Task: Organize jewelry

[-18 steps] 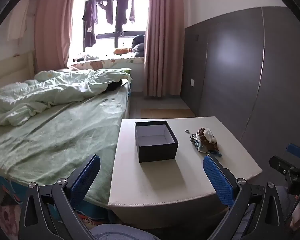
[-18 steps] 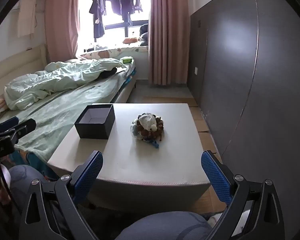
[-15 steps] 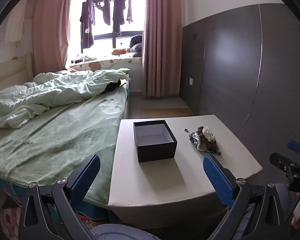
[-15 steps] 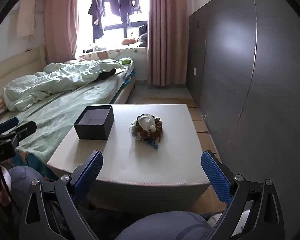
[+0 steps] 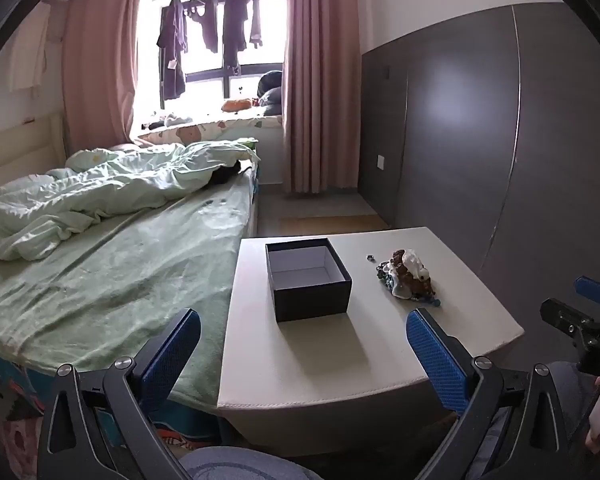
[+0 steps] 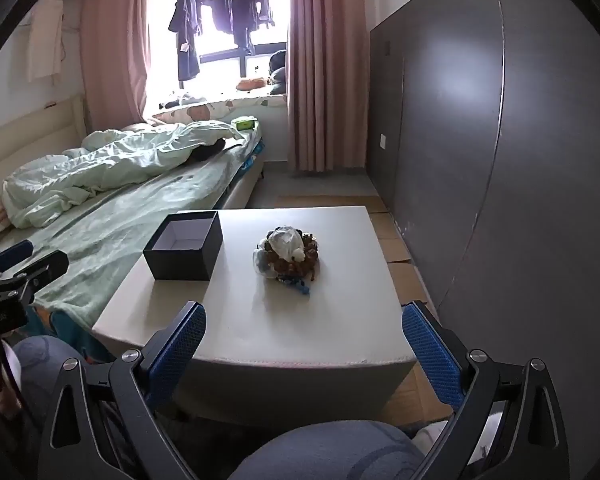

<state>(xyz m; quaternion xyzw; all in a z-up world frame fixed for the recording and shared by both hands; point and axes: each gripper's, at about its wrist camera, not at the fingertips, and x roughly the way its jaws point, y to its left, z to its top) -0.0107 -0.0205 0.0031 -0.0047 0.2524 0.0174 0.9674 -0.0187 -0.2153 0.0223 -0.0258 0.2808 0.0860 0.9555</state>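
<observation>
Left hand-held gripper: jaws spread wide, nothing between them, held short of the table's near edge; lower frame cut off by the picture. Its tip also shows at the left margin of the right wrist view.

Right hand-held gripper: jaws likewise wide apart and empty, short of the near edge; a knee in grey fabric sits below it.

Table: white, low, beside the bed.

Box: dark, lidless, pale inside, upright on the table's bed side.

Jewelry pile: brown beads, white and blue pieces tangled, apart from the box; single items cannot be made out. One small loose piece lies between box and pile, too small to identify.

No legible writing anywhere.

Surroundings: rumpled green quilt, pink curtains, clothes hanging at the window, dark wardrobe panels.
</observation>
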